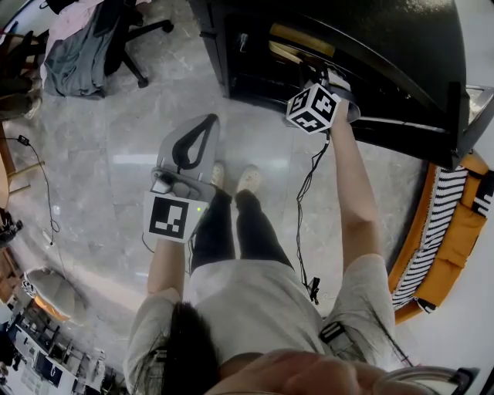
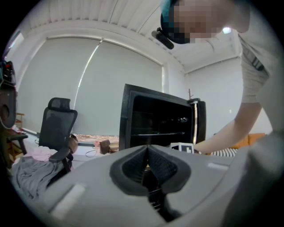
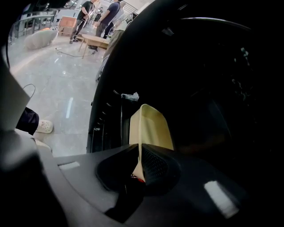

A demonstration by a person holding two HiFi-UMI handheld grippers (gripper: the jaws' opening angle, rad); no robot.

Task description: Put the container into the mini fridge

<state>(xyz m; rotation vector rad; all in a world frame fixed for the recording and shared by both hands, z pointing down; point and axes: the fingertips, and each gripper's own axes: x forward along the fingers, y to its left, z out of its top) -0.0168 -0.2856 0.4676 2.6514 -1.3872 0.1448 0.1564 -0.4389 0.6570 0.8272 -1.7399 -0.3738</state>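
Note:
The mini fridge point(image 1: 386, 54) is black and stands open in front of me; its dark inside fills the right gripper view point(image 3: 213, 88). My right gripper point(image 3: 140, 153) is shut on the thin wall of a cream container point(image 3: 153, 126), holding it inside the fridge opening beside the wire shelves. In the head view only this gripper's marker cube point(image 1: 312, 108) shows at the fridge's edge; its jaws are hidden. My left gripper point(image 1: 202, 127) hangs over the floor, shut with nothing between its pads point(image 2: 147, 153), pointing toward the fridge point(image 2: 155, 119).
An office chair point(image 1: 116, 38) draped with grey clothing point(image 1: 73, 54) stands at the far left. An orange and striped seat point(image 1: 448, 231) curves at the right. A cable point(image 1: 38, 177) trails over the marble floor. Two people stand by a table point(image 3: 97, 13) far off.

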